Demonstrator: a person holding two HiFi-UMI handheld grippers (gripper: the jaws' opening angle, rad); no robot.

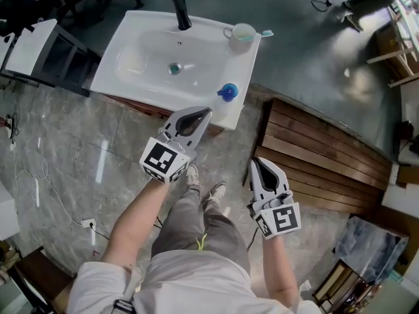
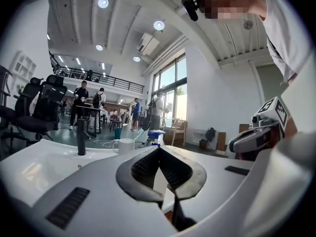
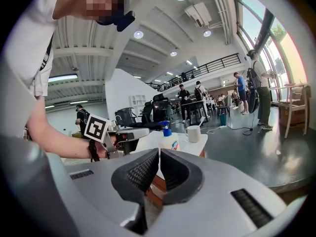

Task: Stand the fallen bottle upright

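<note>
The pump bottle [image 1: 228,91] stands upright on the front right corner of the white washbasin [image 1: 141,57], just beyond the left claw [image 1: 207,113], whose jaws are pressed together with nothing between them. The right claw [image 1: 256,163] is nearer the person, clear of the basin, its jaws likewise together and empty. A mug [image 1: 243,33] sits at the back corner, near the black tap [image 1: 181,12].

Basin [image 1: 144,61] open; tap [image 1: 181,12], mug [image 1: 243,33] back; bottle [image 1: 228,91] front-R corner.
</note>
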